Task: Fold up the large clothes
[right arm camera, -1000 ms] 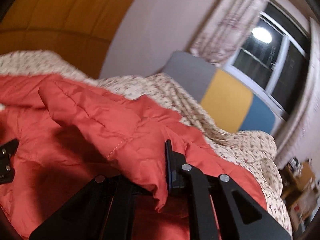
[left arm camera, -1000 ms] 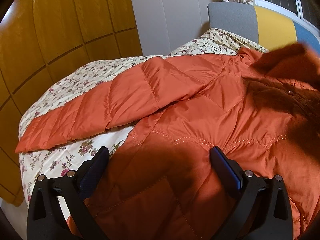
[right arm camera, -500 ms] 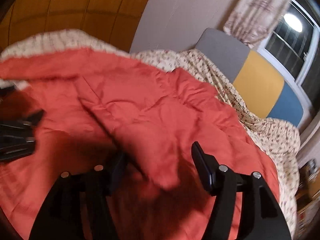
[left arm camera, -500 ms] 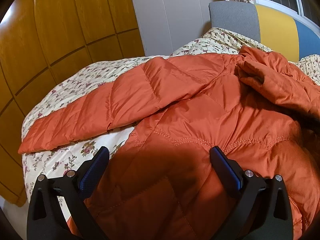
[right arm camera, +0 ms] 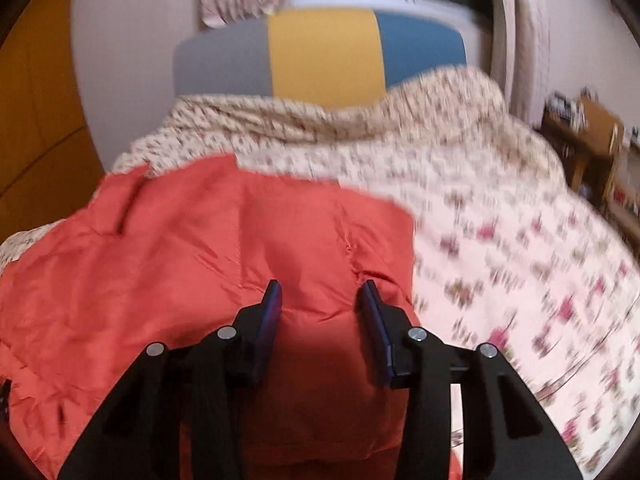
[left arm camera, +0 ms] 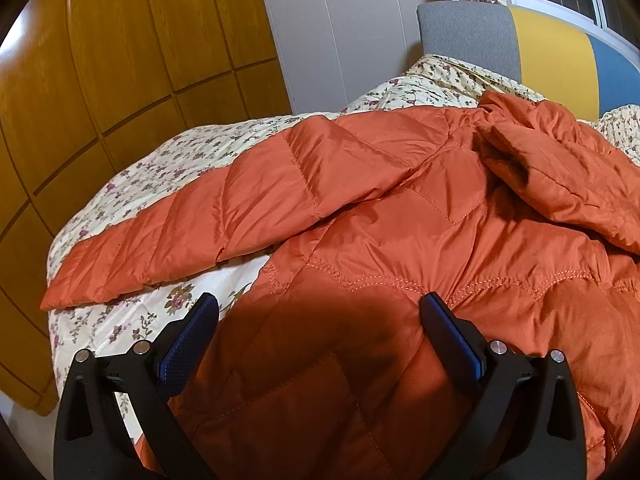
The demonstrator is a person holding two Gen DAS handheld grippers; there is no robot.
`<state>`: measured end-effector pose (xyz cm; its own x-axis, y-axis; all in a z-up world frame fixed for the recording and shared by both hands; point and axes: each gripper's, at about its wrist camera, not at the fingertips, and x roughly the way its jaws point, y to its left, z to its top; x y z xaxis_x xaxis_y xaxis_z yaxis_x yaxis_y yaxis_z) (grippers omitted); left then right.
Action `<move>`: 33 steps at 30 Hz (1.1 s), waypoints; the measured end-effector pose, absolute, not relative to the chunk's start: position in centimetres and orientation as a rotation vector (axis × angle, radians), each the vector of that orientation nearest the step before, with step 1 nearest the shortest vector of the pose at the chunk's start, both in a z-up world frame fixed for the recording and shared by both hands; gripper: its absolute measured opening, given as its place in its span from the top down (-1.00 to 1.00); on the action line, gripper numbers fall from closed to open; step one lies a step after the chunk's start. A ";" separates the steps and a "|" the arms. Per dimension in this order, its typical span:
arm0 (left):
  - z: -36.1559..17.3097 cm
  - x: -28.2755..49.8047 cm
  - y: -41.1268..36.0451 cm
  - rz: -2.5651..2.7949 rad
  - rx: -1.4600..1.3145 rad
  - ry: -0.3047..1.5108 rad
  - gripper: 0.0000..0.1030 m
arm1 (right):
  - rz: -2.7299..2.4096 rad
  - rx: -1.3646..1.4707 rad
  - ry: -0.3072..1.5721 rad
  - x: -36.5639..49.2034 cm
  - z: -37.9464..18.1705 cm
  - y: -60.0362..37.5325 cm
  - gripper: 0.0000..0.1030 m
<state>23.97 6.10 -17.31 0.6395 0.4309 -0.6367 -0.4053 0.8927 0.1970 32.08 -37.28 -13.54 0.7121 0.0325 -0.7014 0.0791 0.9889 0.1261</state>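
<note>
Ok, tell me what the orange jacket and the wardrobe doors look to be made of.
Orange jacket: likely a thin synthetic shell, nylon or polyester, over puffy filling; it has a soft sheen and stitched quilting lines. Wardrobe doors: wood or wood-look laminate, glossy; faint grain and a light reflection show, so which one stays open.

Home bedroom, floral-quilted bed (right arm camera: 500,208) (padded headboard (right arm camera: 320,52)), wooden wardrobe (left arm camera: 100,80)

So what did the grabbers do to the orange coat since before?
The right gripper let go of the orange puffer jacket's sleeve, leaving it folded across the jacket, then swung away toward the jacket's right edge; its empty jaws are closing. The left gripper stayed open and still.
</note>
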 end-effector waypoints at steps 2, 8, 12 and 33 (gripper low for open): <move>-17.3 24.0 6.1 0.477 0.037 0.737 -0.94 | -0.032 0.144 0.798 32.5 -14.0 -37.1 0.22; -16.9 24.4 5.8 0.470 0.070 0.785 -0.94 | -0.041 0.126 0.810 32.7 -14.4 -36.7 0.20; -13.6 24.0 4.7 0.322 0.010 0.770 -0.94 | -0.040 0.129 0.801 32.5 -14.7 -37.0 0.18; -18.1 39.5 -4.2 0.116 0.017 0.841 -0.94 | -0.024 0.124 0.792 32.2 -14.5 -36.7 0.05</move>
<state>39.47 -4.17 -18.08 0.6606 0.1093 -0.7427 -0.0961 0.9935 0.0607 32.17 -36.71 -14.55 0.7024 0.0254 -0.7113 0.0676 0.9925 0.1022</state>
